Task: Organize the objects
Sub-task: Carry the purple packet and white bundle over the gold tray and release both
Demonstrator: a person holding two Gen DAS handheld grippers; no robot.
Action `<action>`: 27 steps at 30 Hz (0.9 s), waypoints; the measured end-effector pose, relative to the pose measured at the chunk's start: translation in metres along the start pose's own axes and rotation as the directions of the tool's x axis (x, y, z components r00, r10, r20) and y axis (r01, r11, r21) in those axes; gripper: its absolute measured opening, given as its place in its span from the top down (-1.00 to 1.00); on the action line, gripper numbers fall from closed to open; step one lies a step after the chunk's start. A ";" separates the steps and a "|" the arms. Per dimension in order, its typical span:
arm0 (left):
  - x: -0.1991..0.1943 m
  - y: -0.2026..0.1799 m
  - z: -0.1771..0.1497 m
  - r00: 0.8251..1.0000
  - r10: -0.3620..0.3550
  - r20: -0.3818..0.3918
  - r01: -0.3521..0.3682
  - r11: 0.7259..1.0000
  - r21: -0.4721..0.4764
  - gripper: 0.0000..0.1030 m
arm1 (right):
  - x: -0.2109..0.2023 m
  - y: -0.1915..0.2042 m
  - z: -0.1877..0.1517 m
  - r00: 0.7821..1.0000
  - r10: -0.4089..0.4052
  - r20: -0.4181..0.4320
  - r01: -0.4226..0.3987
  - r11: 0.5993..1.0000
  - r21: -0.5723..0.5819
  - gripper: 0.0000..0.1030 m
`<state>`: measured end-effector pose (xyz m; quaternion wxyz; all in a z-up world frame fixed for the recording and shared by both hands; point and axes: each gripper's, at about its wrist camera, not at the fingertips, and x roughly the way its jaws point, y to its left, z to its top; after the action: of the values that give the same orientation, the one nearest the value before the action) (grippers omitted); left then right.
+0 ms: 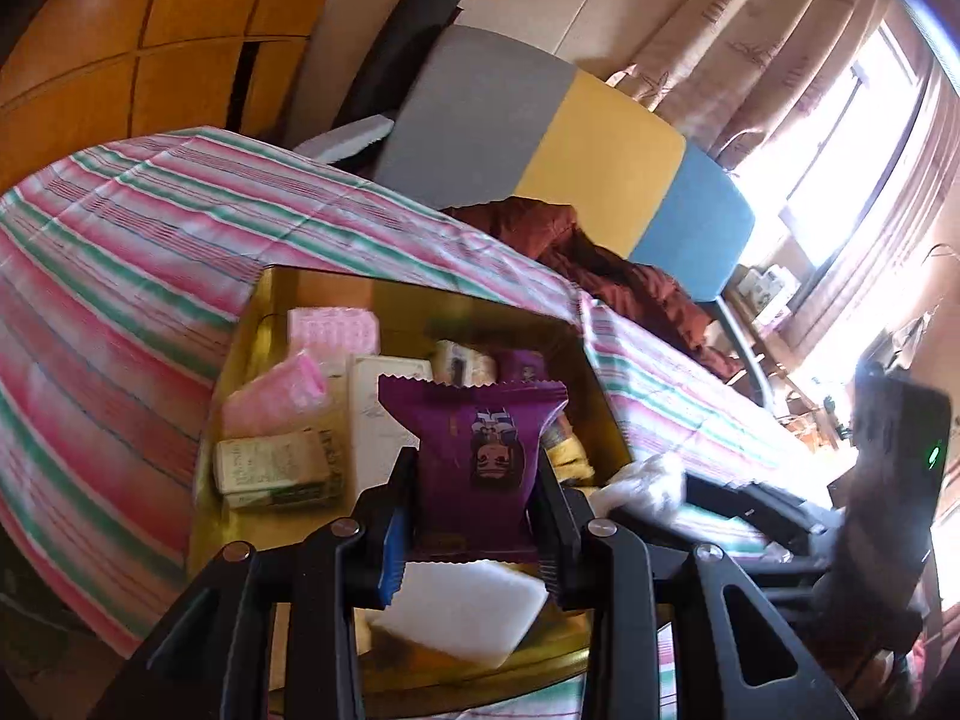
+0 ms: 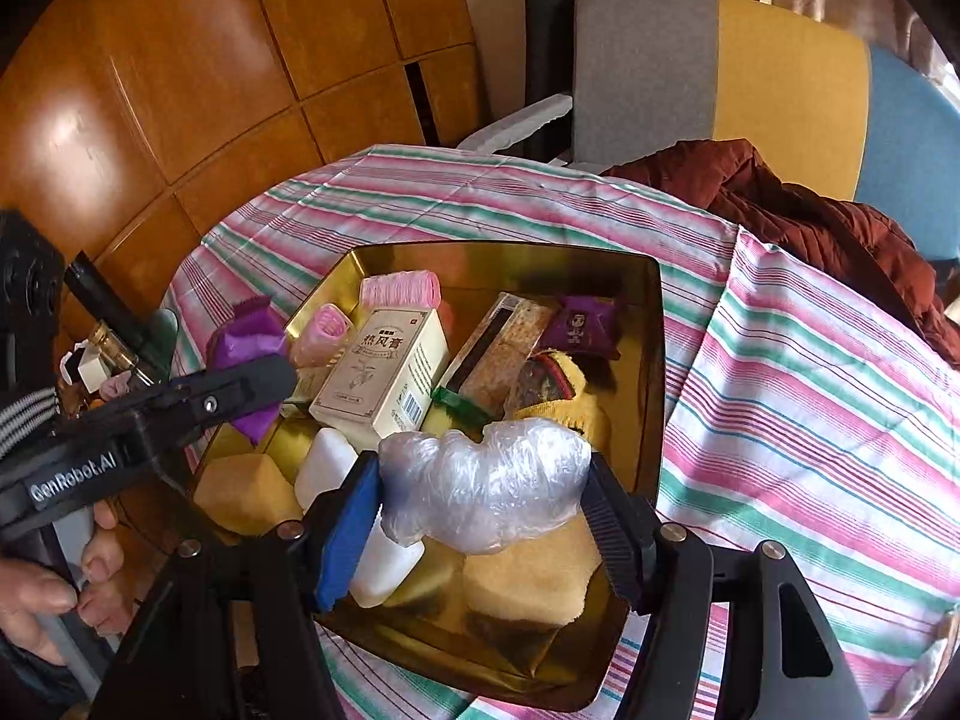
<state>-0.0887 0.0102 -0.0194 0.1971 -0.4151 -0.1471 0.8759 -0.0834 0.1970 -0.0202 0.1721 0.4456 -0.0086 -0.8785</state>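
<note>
We note the left gripper [image 1: 477, 480] clamped on a purple snack packet [image 1: 474, 450], jaws narrowed to the packet's width, holding it upright above the gold tray [image 2: 651, 324]. The right gripper [image 2: 486, 498] pinches a crumpled clear plastic wad [image 2: 486, 492] between its blue and black pads, jaws fairly wide to fit it, over the tray's near half. The right wrist view alone shows the left gripper from the side, reaching in over the tray's left rim, and the person's hand [image 2: 54, 588] wrapped around its handle at lower left. It also shows the tray contents plainly: a cream carton [image 2: 384, 372], pink rollers [image 2: 399, 291], a second purple packet [image 2: 579, 321], yellow sponges [image 2: 528, 582] and a white block [image 2: 327, 468]. The left wrist view adds a window [image 1: 852, 138] with curtains. The tray sits on a striped tablecloth [image 2: 810, 408].
</note>
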 end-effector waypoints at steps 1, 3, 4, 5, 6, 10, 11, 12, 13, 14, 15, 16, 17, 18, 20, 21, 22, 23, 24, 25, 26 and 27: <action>0.002 -0.002 0.003 1.000 -0.008 0.002 0.008 1.000 -0.001 0.32 | 0.002 0.001 0.000 1.000 -0.005 -0.001 0.005 1.000 -0.006 -0.31; 0.007 -0.008 0.011 1.000 -0.017 -0.001 0.017 1.000 0.011 0.32 | 0.006 0.004 0.001 1.000 -0.018 -0.001 0.018 1.000 -0.018 -0.32; 0.010 -0.011 0.014 1.000 -0.022 0.000 0.022 1.000 0.015 0.32 | 0.008 0.006 0.002 1.000 -0.020 -0.003 0.019 1.000 -0.022 -0.32; 0.014 -0.014 0.018 1.000 -0.027 -0.001 0.027 0.999 0.023 0.32 | 0.011 0.007 0.003 1.000 -0.021 -0.005 0.021 0.999 -0.024 -0.32; 0.020 -0.018 0.021 0.999 -0.031 -0.013 0.032 0.999 0.039 0.32 | 0.014 0.007 0.003 1.000 -0.024 -0.007 0.024 0.999 -0.026 -0.32; 0.040 -0.023 0.028 0.998 -0.013 -0.055 0.016 0.999 0.050 0.26 | 0.021 0.008 0.003 0.999 -0.033 0.002 0.033 0.999 -0.016 -0.45; 0.043 -0.022 0.028 0.998 0.001 -0.065 0.001 0.999 0.039 0.22 | 0.021 0.007 0.002 0.999 -0.034 0.005 0.034 0.999 -0.012 -0.60; 0.044 -0.020 0.028 0.997 0.010 -0.072 -0.008 1.000 0.026 0.21 | 0.021 0.006 0.002 0.999 -0.036 0.008 0.036 0.999 -0.010 -0.71; 0.045 -0.019 0.027 0.997 0.010 -0.078 -0.008 1.000 0.017 0.19 | 0.020 0.006 0.001 0.999 -0.037 0.010 0.037 0.999 -0.008 -0.71; 0.044 -0.016 0.026 0.997 0.009 -0.077 -0.008 1.000 0.011 0.18 | 0.020 0.005 0.000 0.999 -0.037 0.009 0.037 0.999 -0.007 -0.71; 0.044 -0.015 0.024 0.997 0.017 -0.074 -0.016 1.000 0.007 0.17 | 0.020 0.004 0.000 0.999 -0.038 0.008 0.038 0.999 -0.004 -0.71; 0.042 -0.013 0.022 0.997 0.026 -0.072 -0.026 1.000 0.006 0.17 | 0.020 0.003 0.000 0.999 -0.040 0.007 0.040 0.999 -0.001 -0.72; 0.041 -0.011 0.020 0.997 0.033 -0.071 -0.033 0.999 0.006 0.17 | 0.020 0.002 -0.001 0.999 -0.038 0.005 0.038 0.999 0.004 -0.73; 0.039 -0.009 0.018 0.997 0.041 -0.070 -0.041 0.999 0.006 0.17 | 0.020 0.002 -0.001 0.999 -0.036 0.004 0.036 0.999 0.009 -0.73; 0.035 -0.005 0.014 0.996 0.068 -0.062 -0.067 0.998 0.011 0.17 | 0.021 0.001 -0.003 0.999 -0.037 0.002 0.037 0.999 0.016 -0.74; 0.033 -0.004 0.012 0.995 0.078 -0.058 -0.077 0.997 0.015 0.17 | 0.021 0.001 -0.003 0.999 -0.036 0.000 0.036 0.999 0.019 -0.75; 0.031 -0.003 0.010 0.995 0.087 -0.054 -0.086 0.996 0.017 0.17 | 0.021 0.001 -0.004 0.999 -0.037 0.000 0.037 0.999 0.021 -0.75; 0.030 -0.001 0.009 0.994 0.093 -0.051 -0.092 0.996 0.018 0.17 | 0.020 0.001 -0.005 0.999 -0.039 0.001 0.039 0.999 0.022 -0.75; 0.028 0.000 0.007 0.994 0.100 -0.047 -0.099 0.995 0.021 0.17 | 0.020 0.001 -0.006 0.999 -0.039 0.002 0.039 0.999 0.023 -0.75; 0.025 0.000 0.005 0.993 0.111 -0.040 -0.110 0.994 0.027 0.17 | 0.019 0.002 -0.006 0.999 -0.039 0.004 0.039 0.999 0.023 -0.76; 0.024 -0.001 0.004 0.992 0.125 -0.034 -0.124 0.992 0.035 0.17 | 0.018 0.003 -0.007 0.999 -0.043 0.007 0.043 0.999 0.021 -0.77; 0.021 -0.002 0.003 0.990 0.142 -0.022 -0.141 0.989 0.048 0.17 | 0.017 0.004 -0.007 0.999 -0.049 0.010 0.049 0.999 0.020 -0.79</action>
<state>-0.1025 0.0217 -0.0309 0.1457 -0.4311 -0.0945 0.8854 -0.0861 0.1890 -0.0375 0.1459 0.4428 -0.0072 -0.8846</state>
